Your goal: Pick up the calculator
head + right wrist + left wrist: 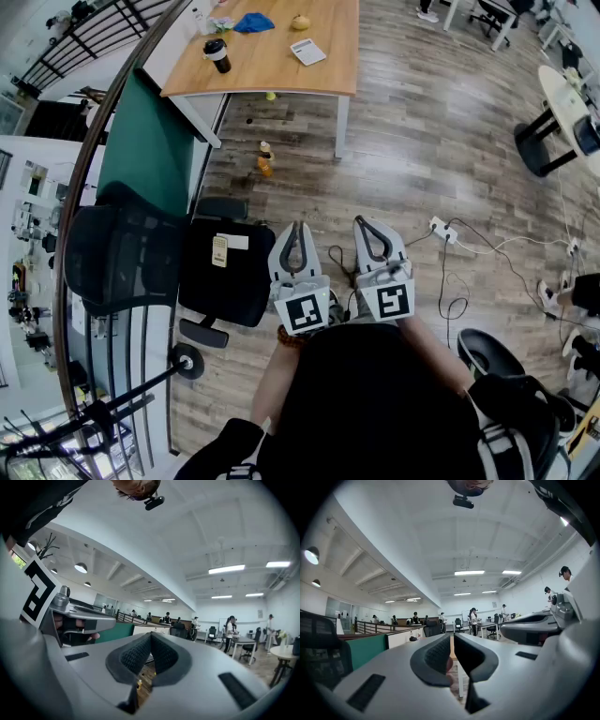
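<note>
The calculator (307,52) is a white slab lying on a wooden table (272,66) far ahead at the top of the head view. My left gripper (295,228) and right gripper (364,225) are held side by side close to my body, well short of the table, pointing roughly level. Both are shut with nothing between the jaws. In the left gripper view the dark pads (440,656) meet over a glimpse of the table. In the right gripper view the pads (161,654) are closed too. The calculator shows in neither gripper view.
On the table also stand a dark cup (217,55), a blue cloth (253,22) and a yellow object (300,22). A black office chair (141,258) and green partition (145,141) are at left. Small bottles (265,157) and cables (469,244) lie on the wooden floor.
</note>
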{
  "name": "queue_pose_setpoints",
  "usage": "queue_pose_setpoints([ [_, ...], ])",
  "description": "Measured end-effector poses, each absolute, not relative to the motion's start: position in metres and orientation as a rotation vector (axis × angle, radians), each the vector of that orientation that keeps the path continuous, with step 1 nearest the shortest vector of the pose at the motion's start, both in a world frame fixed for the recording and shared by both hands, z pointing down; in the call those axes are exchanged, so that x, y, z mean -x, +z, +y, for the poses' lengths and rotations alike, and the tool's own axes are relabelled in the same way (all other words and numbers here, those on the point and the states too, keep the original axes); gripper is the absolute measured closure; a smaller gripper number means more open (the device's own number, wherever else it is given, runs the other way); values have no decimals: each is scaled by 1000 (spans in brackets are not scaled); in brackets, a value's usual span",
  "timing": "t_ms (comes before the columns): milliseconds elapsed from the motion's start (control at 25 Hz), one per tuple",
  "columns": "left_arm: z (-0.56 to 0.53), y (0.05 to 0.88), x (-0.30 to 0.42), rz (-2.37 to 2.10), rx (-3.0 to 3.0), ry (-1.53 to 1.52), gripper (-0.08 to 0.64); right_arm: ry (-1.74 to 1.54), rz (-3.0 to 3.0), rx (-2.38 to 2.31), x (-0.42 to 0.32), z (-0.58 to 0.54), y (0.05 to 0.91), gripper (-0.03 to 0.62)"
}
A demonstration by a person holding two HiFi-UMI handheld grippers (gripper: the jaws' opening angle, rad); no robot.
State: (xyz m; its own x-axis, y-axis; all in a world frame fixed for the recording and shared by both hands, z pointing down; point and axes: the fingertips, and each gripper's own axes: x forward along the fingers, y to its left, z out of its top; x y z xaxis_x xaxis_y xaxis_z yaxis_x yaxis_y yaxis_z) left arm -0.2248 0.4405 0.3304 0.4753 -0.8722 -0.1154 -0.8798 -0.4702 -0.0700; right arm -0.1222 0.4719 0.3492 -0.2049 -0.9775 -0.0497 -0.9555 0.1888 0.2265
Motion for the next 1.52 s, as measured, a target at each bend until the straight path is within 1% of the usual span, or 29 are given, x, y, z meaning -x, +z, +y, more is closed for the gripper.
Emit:
queue_pose_setpoints([
  [200, 453, 331, 212, 1499, 2612, 91, 518, -276, -2341, -2002, 111, 484, 345, 588],
  [400, 464, 338, 225, 1515, 2610, 77, 518, -209, -2362, -2007, 122, 491, 355, 582],
  [480, 463, 340, 228, 1532, 2614, 77, 518, -196, -2384, -1973, 125, 490, 358, 535],
  [520, 462, 341, 230, 1542, 2616, 76, 517, -195, -2385, -1949, 127, 488, 360, 522],
  [720, 457, 340, 237, 1575, 2597, 73, 517, -154, -2380, -1820, 135, 484, 371, 399],
  [840, 451, 342, 234, 1570, 2603, 62, 518, -162, -2382, -1790, 136, 479, 374, 354],
  [1200, 419, 345, 229, 1638, 2583, 54, 517, -171, -2443, -1792, 133, 436, 363, 299],
  [1440, 393, 343, 205, 1627, 2574, 3, 517, -59, -2415, -1714, 109, 407, 378, 253],
  [1520, 384, 344, 198, 1627, 2572, 0, 517, -71, -2419, -1727, 102, 394, 376, 240],
])
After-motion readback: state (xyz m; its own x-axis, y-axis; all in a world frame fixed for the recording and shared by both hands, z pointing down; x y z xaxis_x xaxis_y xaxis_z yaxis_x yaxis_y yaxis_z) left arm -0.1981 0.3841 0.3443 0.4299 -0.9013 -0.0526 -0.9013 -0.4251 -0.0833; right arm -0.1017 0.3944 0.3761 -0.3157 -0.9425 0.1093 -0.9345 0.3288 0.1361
